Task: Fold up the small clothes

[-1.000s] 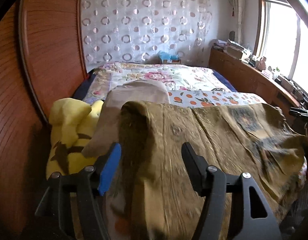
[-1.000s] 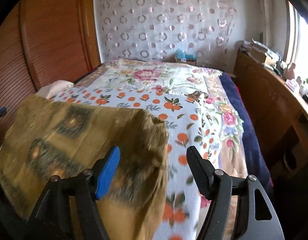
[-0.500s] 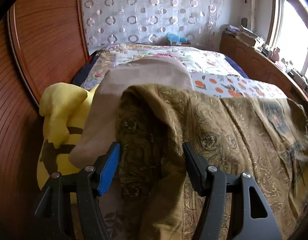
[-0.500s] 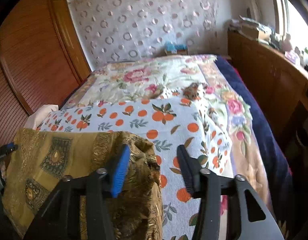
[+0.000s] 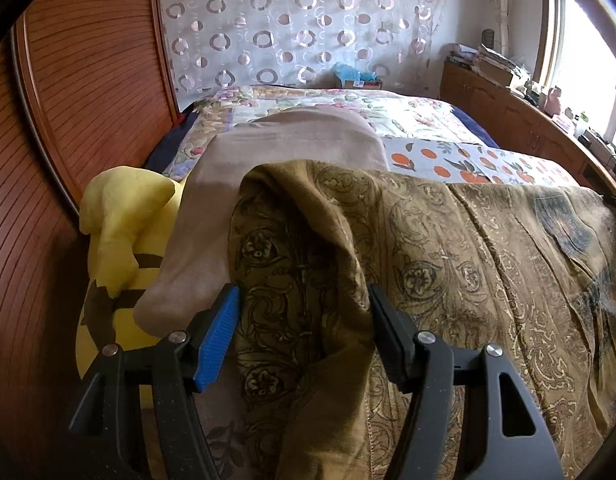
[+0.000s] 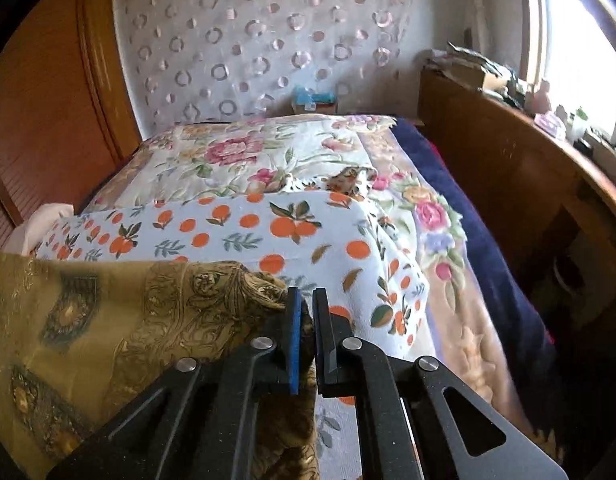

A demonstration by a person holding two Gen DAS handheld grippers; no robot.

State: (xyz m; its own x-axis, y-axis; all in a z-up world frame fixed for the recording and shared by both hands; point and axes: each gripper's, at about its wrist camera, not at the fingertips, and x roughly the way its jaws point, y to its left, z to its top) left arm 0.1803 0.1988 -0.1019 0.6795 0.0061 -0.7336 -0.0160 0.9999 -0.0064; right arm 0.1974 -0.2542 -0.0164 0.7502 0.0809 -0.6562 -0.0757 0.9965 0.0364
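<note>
An olive-brown cloth with a paisley print [image 5: 448,260] lies spread across the near end of the bed. Its raised left corner stands as a loose fold between the fingers of my left gripper [image 5: 303,292], which is open wide around it. In the right wrist view the same cloth [image 6: 128,320] stretches off to the left. My right gripper [image 6: 307,294] is shut on its right corner, with the fabric pinched between the blue pad and the black pad.
A beige cloth [image 5: 288,148] lies under the olive one, beside a yellow plush toy [image 5: 124,216]. An orange-print sheet [image 6: 268,232] and a floral quilt [image 6: 236,152] cover the bed. A wooden wardrobe [image 5: 88,80] flanks the left, a wooden cabinet [image 6: 508,168] the right.
My right gripper's jaws closed from wide apart onto the cloth's right corner. The left gripper first came down closer over the left corner, then stayed still with its jaws unchanged.
</note>
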